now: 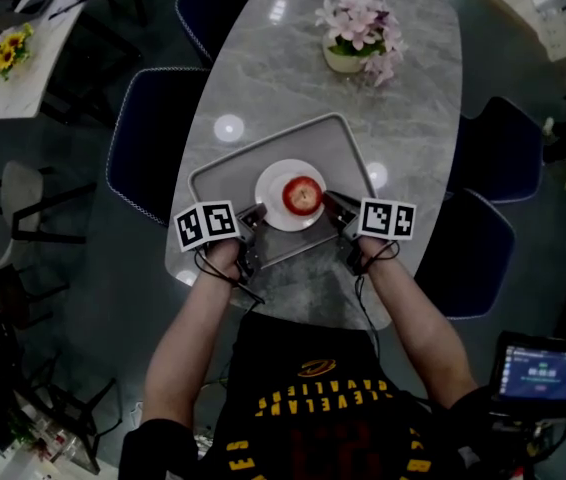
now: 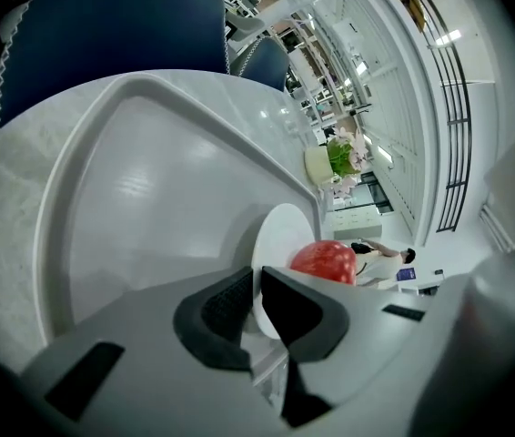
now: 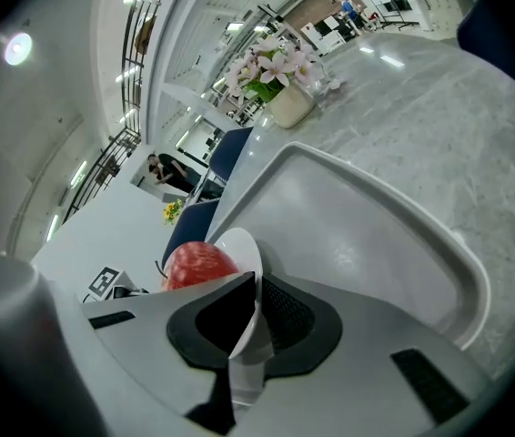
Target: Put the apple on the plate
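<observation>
The apple (image 1: 303, 196) already sits on the plate (image 1: 273, 182) in the tray (image 1: 231, 173), so we judge the task done, our left gripper (image 1: 258, 212) and right gripper (image 1: 330, 200) each pinching the plate's rim.

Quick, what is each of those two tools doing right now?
Left tool: closed on the plate rim.
Right tool: closed on the plate's opposite rim.

Setting: a large open-plan office lounge or canteen. Indicators:
- An oval stone-pattern bench (image 1: 413, 78) ringed by blue upholstered chairs (image 1: 148, 138).
- Potted flowers (image 1: 358, 33) as centrepiece.
- A second table (image 1: 38, 78) nearby.
- Upper-level railings (image 2: 453, 107).
- Ceiling strip lights (image 2: 447, 37).
</observation>
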### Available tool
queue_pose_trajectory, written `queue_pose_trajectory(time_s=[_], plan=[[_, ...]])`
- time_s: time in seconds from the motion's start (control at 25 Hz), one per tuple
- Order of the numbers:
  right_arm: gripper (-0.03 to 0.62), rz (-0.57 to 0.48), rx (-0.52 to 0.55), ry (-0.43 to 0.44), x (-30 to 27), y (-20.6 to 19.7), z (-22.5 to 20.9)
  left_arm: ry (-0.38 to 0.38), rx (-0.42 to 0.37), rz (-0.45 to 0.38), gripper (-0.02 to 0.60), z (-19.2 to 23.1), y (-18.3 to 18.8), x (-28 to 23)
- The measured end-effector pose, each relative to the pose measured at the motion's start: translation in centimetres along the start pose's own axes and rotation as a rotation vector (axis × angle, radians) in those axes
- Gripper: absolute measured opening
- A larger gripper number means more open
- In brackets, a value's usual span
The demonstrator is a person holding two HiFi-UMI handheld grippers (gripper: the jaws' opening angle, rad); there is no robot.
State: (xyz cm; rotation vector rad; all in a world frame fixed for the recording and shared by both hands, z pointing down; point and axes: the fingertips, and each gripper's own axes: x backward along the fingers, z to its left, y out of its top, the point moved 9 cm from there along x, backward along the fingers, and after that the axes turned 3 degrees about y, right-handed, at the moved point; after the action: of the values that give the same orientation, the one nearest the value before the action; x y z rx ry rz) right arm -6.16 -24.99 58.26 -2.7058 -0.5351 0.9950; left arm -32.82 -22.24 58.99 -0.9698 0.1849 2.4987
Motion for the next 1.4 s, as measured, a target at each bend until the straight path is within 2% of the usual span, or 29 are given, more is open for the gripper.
queue_pose_trajectory(time_s=[0.36, 0.72, 0.92, 1.2, 1.4], plan=[[0.032, 0.045, 0.041, -0.025, -0.6, 0.7, 0.0, 0.014, 0.002, -0.005, 0.029, 0.1, 0.1, -0.3], [0.032, 0.114, 0.109, -0.047, -1.7, 1.3, 0.3, 0.038, 0.048, -0.024, 0.029, 0.8, -0.6, -0.3], [0.034, 0.117, 0.117, -0.042, -2.1, 1.8, -0.2, 0.043, 0.058, -0.05, 0.029, 0.8, -1.0, -0.6], [0.034, 0.119, 0.14, -0.052, -2.3, 1.5, 0.2, 0.068, 0.026, -0.079, 0.029, 0.7, -1.3, -0.2], [0.034, 0.077, 0.22, -0.096, -2.1, 1.8, 0.3, 0.127, -0.044, -0.103, 0.052, 0.2, -1.3, -0.2]])
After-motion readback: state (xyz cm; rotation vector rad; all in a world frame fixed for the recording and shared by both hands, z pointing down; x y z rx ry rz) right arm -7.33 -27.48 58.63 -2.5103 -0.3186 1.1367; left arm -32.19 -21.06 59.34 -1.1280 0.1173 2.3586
